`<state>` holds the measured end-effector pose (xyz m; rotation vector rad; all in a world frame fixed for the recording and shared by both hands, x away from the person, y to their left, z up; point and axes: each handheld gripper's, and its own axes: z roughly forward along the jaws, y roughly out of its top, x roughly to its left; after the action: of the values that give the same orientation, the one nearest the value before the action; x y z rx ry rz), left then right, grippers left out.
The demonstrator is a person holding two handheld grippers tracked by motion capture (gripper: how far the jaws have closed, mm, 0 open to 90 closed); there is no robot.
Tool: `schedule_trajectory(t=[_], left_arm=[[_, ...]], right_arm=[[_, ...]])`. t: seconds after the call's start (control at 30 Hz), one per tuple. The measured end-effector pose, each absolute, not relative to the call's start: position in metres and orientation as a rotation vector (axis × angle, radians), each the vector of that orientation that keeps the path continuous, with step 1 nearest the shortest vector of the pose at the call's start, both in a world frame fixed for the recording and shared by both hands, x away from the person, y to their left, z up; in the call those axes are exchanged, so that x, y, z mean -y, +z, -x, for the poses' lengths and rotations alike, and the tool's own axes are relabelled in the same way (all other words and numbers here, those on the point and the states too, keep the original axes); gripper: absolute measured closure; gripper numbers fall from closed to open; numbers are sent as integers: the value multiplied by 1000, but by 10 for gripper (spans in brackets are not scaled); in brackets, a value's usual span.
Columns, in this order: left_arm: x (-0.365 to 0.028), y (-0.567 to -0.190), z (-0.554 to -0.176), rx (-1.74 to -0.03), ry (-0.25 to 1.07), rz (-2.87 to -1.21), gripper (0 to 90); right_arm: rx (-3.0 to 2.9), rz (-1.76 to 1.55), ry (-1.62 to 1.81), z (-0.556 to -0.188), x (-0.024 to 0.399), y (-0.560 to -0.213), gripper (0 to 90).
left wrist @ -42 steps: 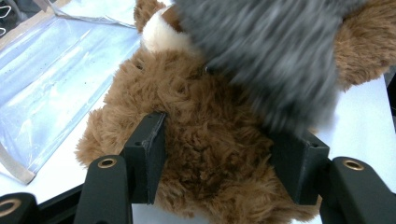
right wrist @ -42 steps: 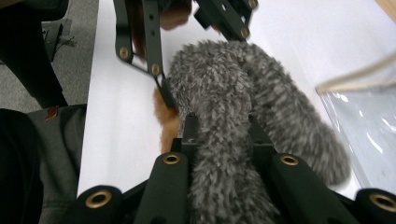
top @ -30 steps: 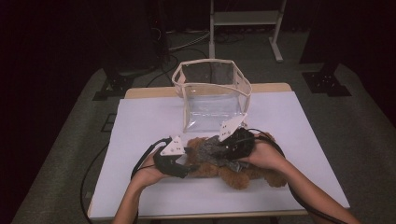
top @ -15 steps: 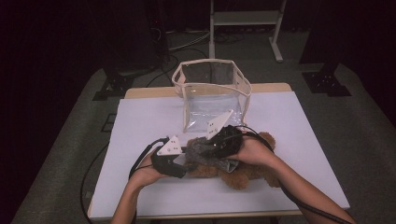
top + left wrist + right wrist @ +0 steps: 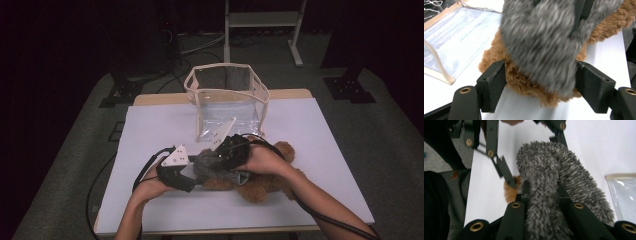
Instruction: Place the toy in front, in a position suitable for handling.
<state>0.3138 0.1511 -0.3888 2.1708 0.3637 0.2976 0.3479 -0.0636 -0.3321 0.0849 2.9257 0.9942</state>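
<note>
A brown teddy bear (image 5: 267, 187) lies on the white table (image 5: 160, 125), near the front. Draped over it is a grey fuzzy cloth piece (image 5: 212, 166). My right gripper (image 5: 216, 161) comes in from the right and is shut on that grey piece (image 5: 564, 170), which is pinched between its jaws (image 5: 541, 192). My left gripper (image 5: 196, 175) faces it from the left. Its jaws (image 5: 541, 85) have just been opening and now stand on either side of the grey piece (image 5: 541, 45) and the bear's brown fur (image 5: 494, 60) without pressing on them.
A clear plastic bag with a cream trim (image 5: 227, 100) stands open behind the bear at the table's middle back. Black cables trail from both grippers across the table's front. A white metal stand (image 5: 260, 20) is on the floor beyond.
My right gripper has carried the grey piece a little to the left, uncovering more of the bear at the right. The left gripper's jaws have widened; that hand stayed in place.
</note>
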Motion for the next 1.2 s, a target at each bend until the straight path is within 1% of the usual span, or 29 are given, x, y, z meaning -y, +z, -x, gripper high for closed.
schedule_trajectory(t=[0.1, 0.37, 0.63, 0.77, 0.87, 1.0, 1.2], left_arm=[[-151, -388, -314, -363, 297, -2175, 244], [-151, -387, -313, -352, 292, -2178, 221], [-149, -388, -313, -345, 284, -2190, 221], [-148, -388, -314, -344, 288, -2184, 222], [-145, -389, -314, -341, 277, -2186, 225], [-137, -395, -313, -313, 243, -2211, 234], [-132, -399, -311, -286, 212, -2237, 240]], right_arm=[[-2924, -91, 988, -349, 67, -330, 745], [-2955, -42, 971, -344, 50, -341, 744], [-2848, -168, 1047, -362, 81, -317, 744], [-2859, -242, 1062, -371, 92, -324, 744], [-2911, -221, 1116, -366, 92, -329, 744], [-2905, -180, 1086, -360, 89, -324, 744], [-2856, -266, 1096, -374, 101, -320, 744]])
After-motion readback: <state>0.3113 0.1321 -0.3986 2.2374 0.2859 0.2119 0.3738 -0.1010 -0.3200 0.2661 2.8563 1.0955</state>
